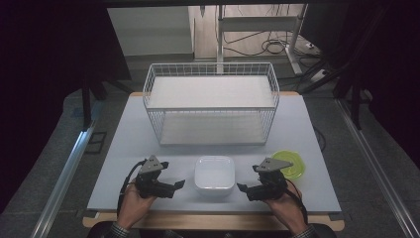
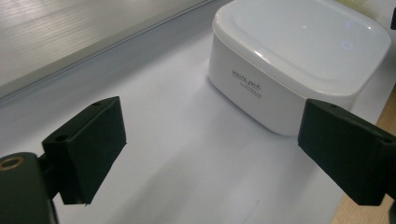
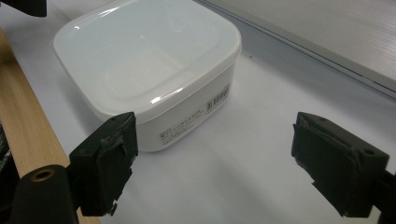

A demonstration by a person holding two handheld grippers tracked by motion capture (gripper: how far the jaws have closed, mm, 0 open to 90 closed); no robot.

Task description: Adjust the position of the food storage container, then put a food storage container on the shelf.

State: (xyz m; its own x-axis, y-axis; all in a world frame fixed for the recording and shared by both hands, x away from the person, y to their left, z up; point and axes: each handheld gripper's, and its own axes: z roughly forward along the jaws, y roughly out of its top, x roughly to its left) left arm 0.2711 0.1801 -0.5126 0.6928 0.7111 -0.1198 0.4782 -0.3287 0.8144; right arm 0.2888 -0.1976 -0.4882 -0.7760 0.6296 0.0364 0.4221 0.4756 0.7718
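White square plastic container w/ rounded corners [image 1: 214, 172] sits on the pale table top [image 1: 129, 148], near the front edge, approx. centre, i.e. at 6 o'clock from the white wire basket [image 1: 211, 102]. Its top is a smooth, glossy white surface that catches the light. The left gripper view shows small dark script on one side wall [image 2: 299, 56]; the right gripper view shows a barcode label on another wall [image 3: 149, 79].

Left gripper [image 1: 179, 184] is at 9 o'clock of the container, jaws spread wide, nothing betw. them; the tip points at the container w/out touching it. In its own view the container lies ahead, betw. the two black pads [image 2: 86, 149] but farther off, bare table under them.

Right gripper [image 1: 242, 187] is at 3 o'clock of the container, jaws also spread, nothing pinched; the container sits just beyond its left-hand pad [image 3: 105, 163] in that view, apart from it.

Lime-green round plastic bowl [image 1: 292, 166] rests at 3 o'clock, beyond the right gripper, partly behind its grey plate. The wire basket stands at 12 o'clock, well apart, w/ a white shelf inside.
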